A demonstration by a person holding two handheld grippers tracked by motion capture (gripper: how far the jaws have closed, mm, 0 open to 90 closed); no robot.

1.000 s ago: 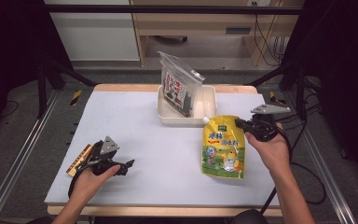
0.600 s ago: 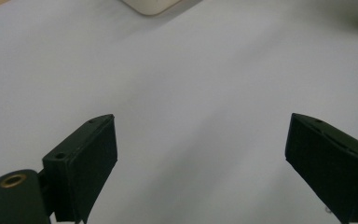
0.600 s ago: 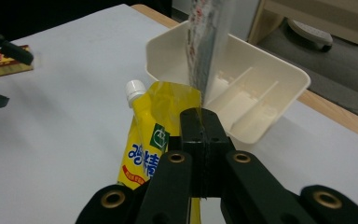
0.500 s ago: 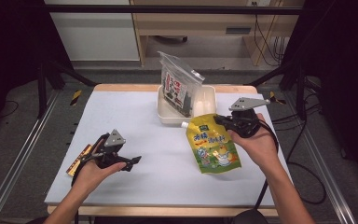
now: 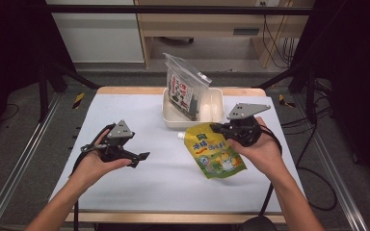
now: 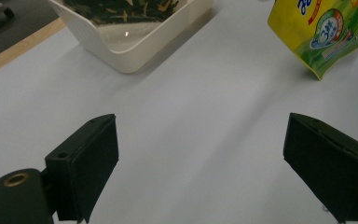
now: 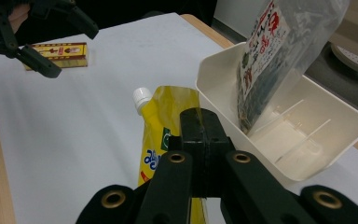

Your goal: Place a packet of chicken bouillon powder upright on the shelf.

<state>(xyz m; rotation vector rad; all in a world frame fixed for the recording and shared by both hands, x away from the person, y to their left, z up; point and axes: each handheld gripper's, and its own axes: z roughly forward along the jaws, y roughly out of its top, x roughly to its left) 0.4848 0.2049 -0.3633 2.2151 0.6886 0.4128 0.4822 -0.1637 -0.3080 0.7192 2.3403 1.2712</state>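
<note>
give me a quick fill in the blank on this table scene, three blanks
1. The right gripper is shut on the top edge of the ____ spout pouch.
2. The clear snack bag stands in the ____ tray.
3. The left gripper has its jaws ____ and holds nothing.

Missing words: yellow; white; open

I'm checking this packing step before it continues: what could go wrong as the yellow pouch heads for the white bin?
1. The right gripper pinches only the top edge of the yellow pouch, so the hanging pouch could swing or slip.
2. The clear snack bag stands tilted in the white bin; the pouch might knock it over.
3. The pouch's white cap sticks out sideways and may catch on the bin's rim.
</note>
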